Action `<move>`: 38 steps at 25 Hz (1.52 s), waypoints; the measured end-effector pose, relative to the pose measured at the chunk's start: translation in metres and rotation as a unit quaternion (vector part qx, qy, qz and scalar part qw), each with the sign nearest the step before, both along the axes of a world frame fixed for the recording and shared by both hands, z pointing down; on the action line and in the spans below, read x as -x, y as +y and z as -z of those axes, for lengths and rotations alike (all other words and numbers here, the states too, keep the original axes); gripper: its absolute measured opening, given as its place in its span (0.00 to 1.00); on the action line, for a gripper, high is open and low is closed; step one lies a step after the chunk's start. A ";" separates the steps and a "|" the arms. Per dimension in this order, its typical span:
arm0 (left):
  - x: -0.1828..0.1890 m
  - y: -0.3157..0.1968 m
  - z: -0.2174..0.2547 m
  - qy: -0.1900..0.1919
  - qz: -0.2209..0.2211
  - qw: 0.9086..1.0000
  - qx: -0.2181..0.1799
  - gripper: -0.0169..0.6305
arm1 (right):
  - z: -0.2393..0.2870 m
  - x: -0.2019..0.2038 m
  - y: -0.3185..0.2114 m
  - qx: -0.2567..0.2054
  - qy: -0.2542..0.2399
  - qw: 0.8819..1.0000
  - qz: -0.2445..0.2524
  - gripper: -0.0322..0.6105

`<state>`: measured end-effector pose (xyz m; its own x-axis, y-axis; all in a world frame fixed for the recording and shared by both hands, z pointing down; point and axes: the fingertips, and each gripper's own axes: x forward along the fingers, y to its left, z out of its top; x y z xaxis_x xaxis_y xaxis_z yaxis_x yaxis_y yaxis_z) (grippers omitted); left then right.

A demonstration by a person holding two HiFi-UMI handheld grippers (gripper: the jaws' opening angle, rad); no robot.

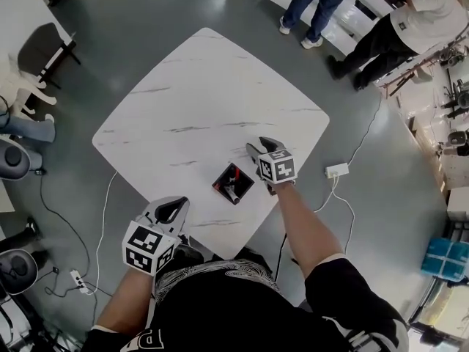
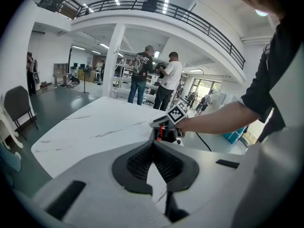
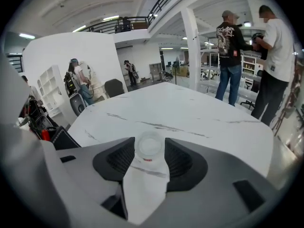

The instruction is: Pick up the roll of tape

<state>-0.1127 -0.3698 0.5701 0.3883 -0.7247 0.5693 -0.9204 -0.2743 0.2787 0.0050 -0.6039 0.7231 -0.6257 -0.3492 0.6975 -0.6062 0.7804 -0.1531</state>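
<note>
One large hall held everything. Its white balcony with a dark railing [image 2: 190,15] appeared only in the two gripper views, while the head view gave mostly the grey floor [image 1: 146,42]. On this floor stood a white marble table [image 1: 212,101] with rounded corners and thin dark veins. Two people [image 1: 410,28] stood beyond its far corner, and a dark chair [image 1: 40,46] was at the left, well apart from the table. A white power strip [image 1: 337,170] lay on the floor near the table's right edge.

The left gripper [image 1: 176,207] hung over the near edge of the table. Its own view showed the jaw tips pressed together with nothing between them. The right gripper [image 1: 258,149] was farther in, just right of a small black box [image 1: 233,183] with red things inside.

The tape [image 3: 150,146] was hidden from the head view. Only the right gripper view showed it, a clear roll pinched between the two black pads with its hole facing the camera. Whether it touched the table could not be told.
</note>
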 end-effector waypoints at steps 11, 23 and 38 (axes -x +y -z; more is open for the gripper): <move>-0.008 0.008 0.026 0.019 -0.088 0.995 -0.052 0.05 | 0.096 -0.041 0.052 -0.044 -0.066 0.992 -0.099 0.36; 0.007 0.048 0.063 0.031 -0.146 0.983 -0.109 0.05 | 0.192 -0.049 0.160 -0.103 -0.144 0.966 -0.190 0.36; -0.001 0.096 0.076 0.042 -0.214 0.966 -0.136 0.05 | 0.239 -0.033 0.296 -0.107 -0.224 0.941 -0.229 0.36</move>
<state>-0.1114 -0.2737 0.4938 0.7221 -0.6056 0.3343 -0.6837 -0.6984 0.2117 0.0381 -0.3083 0.4841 -0.5900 -0.7566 0.2819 -0.7985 0.4951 -0.3424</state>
